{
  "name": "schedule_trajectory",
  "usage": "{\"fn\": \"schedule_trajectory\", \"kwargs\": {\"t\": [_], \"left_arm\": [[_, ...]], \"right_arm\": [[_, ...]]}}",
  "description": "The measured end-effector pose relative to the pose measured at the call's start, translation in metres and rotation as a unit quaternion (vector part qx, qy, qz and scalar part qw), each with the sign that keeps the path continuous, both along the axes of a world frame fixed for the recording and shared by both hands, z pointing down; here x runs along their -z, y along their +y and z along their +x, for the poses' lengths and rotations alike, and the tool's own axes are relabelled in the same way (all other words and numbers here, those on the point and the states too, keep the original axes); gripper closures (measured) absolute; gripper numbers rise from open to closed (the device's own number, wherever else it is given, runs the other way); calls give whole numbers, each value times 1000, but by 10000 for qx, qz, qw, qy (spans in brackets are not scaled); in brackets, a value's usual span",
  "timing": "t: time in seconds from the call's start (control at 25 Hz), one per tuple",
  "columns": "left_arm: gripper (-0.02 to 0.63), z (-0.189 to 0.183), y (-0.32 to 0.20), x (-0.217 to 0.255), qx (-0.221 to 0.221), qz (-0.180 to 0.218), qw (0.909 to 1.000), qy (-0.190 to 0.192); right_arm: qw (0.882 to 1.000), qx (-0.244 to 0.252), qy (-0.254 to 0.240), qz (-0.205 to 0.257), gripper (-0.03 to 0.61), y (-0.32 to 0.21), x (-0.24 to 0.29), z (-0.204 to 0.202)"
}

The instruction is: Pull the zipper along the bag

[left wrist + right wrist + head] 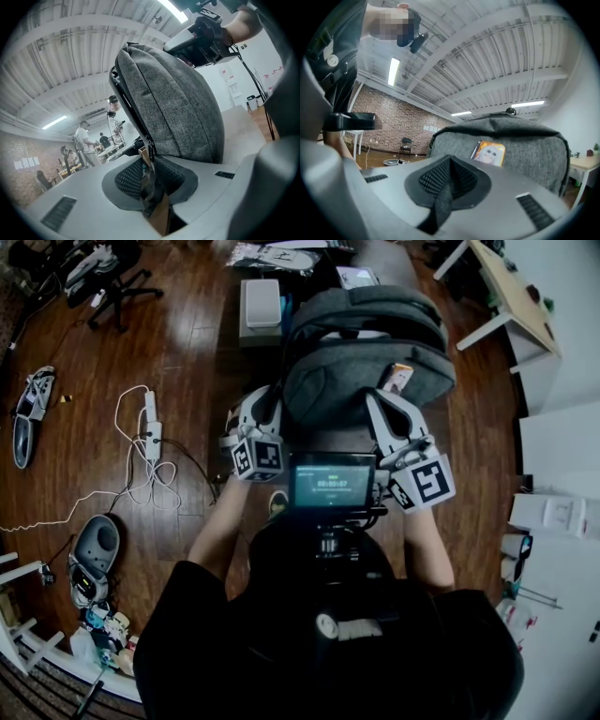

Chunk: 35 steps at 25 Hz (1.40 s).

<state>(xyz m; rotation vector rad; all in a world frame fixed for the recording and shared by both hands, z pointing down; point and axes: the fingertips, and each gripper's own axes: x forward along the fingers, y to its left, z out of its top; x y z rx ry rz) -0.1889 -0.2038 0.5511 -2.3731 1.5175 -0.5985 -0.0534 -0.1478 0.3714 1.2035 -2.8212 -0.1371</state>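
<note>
Zipper pull pinched in narrow jaws of my left gripper; zipper track climbs bag toward 11 o'clock. My right gripper clamped on dark strap.

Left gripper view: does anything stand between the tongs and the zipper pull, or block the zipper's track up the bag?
Nothing visible does. The zipper pull already sits between the left gripper's tongs, and the zipper track climbing the bag's edge looks bare up to the top curve.
</note>
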Motion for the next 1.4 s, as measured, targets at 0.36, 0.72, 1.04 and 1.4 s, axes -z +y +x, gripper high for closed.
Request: {"fn": "schedule_trajectory", "kwargs": {"t": [0.36,0.72,1.04,1.4], "left_arm": [[541,-2,-3,8,-147,251,9994,-169],[540,4,-6,11,-388,564,9951,-720],[541,12,-3,8,-1042,1091,9673,-2038],[607,14,-2,12,-1095,1127,9715,-1776]], "right_arm": [[10000,-40,29,41,577,0,3,1],[10000,-43,60,64,577,1,5,-2],[9998,-157,31,90,577,0,6,1],[9997,-208,34,112,577,1,6,3]]}}
